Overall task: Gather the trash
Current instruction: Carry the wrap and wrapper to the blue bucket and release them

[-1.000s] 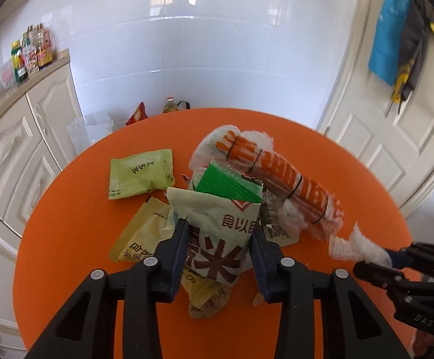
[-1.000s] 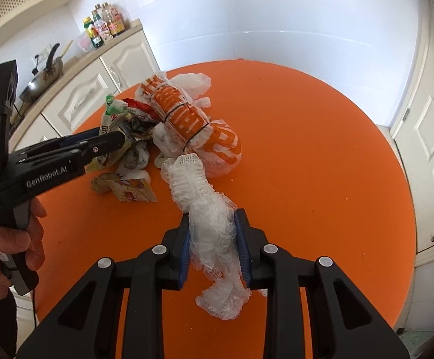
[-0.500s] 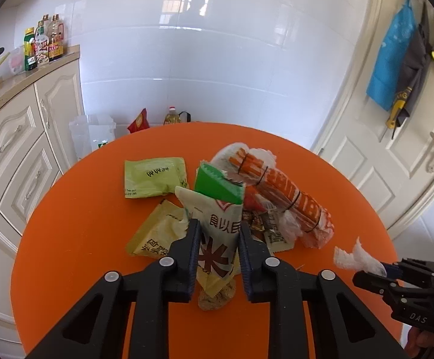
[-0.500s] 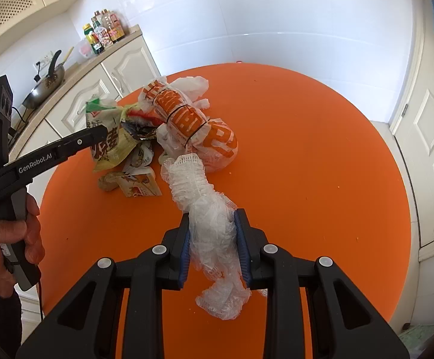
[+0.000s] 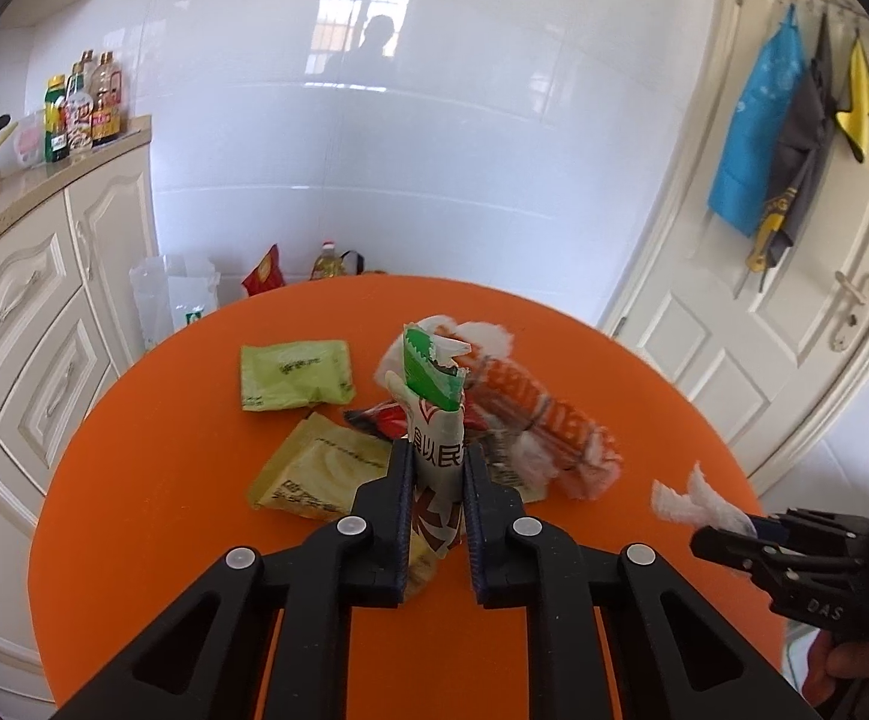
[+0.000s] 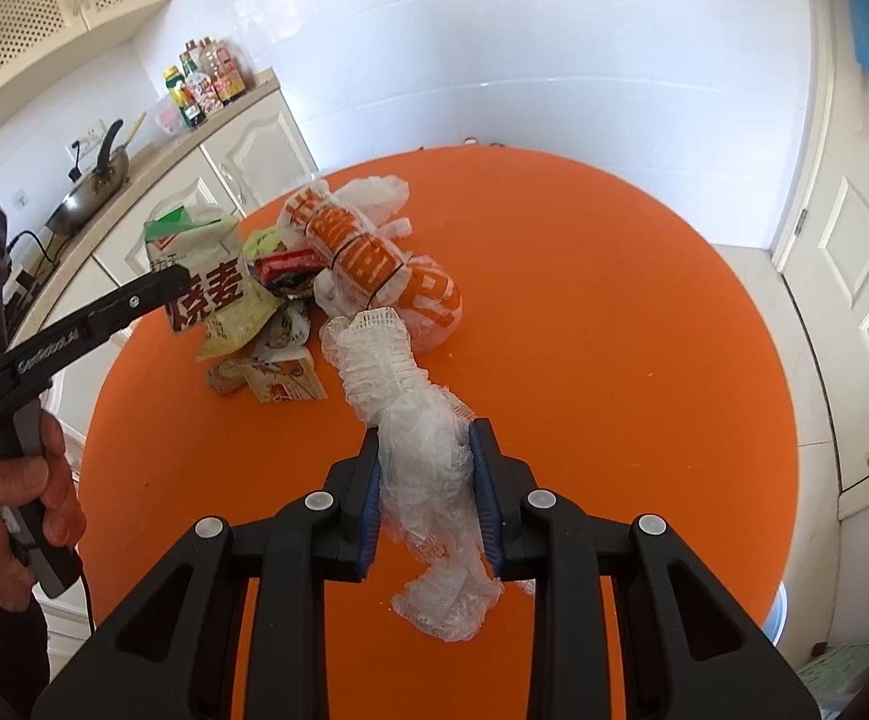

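My left gripper is shut on a cream snack bag with a green top and holds it lifted above the round orange table; it shows in the right wrist view too. My right gripper is shut on a crumpled clear plastic wrap, raised over the table. An orange-printed plastic bag, a green packet, a yellow packet and small wrappers lie on the table.
Cream cabinets with bottles and a pan stand at the left. A white door with hanging cloths is at the right. Bags and a bottle sit on the floor behind the table.
My left gripper closed tight on the snack bag and lifted it off the pile. My right gripper rose slightly, still holding the plastic wrap.
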Action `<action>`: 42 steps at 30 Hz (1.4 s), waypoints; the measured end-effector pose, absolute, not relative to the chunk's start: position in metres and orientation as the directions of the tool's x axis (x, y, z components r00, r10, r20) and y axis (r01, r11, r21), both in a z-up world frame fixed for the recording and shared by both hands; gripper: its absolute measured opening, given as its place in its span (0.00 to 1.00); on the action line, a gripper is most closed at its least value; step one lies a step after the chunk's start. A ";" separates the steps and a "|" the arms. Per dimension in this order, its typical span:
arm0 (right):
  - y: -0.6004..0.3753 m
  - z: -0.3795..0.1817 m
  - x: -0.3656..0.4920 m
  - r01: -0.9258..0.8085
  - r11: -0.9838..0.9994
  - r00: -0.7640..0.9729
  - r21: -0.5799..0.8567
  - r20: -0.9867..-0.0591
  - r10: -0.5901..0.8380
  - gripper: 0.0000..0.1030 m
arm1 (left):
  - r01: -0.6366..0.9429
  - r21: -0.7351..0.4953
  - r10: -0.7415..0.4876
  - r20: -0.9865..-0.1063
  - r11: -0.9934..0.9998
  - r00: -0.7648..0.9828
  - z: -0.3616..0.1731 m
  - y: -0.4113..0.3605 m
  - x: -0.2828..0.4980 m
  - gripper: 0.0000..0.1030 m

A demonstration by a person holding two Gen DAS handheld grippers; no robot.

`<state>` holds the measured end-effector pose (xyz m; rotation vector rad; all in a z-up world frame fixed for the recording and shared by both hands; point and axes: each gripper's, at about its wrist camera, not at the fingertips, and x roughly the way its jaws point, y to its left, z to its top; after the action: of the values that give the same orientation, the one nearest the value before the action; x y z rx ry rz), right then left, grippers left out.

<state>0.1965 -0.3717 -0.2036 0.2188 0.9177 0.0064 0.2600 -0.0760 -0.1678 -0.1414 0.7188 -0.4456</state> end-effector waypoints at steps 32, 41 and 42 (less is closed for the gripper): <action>-0.542 -0.054 0.001 0.517 0.843 0.759 0.146 -0.533 -0.373 0.26 | 0.855 -0.197 -0.833 -0.409 0.479 0.372 -0.044 -0.288 0.110 0.11; -0.644 -0.169 -0.077 0.715 0.660 0.589 0.230 -0.707 -0.392 0.26 | 0.913 -0.249 -0.789 -0.603 0.324 0.116 -0.116 -0.400 0.094 0.11; -0.653 -0.184 -0.086 0.734 0.637 0.568 0.235 -0.726 -0.387 0.26 | 0.915 -0.247 -0.774 -0.625 0.319 0.101 -0.126 -0.412 0.091 0.11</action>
<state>-0.0856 -0.6528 -0.1838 0.5640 0.6854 -0.7012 0.0912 -0.4122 -0.1264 0.2239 0.7594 -1.2629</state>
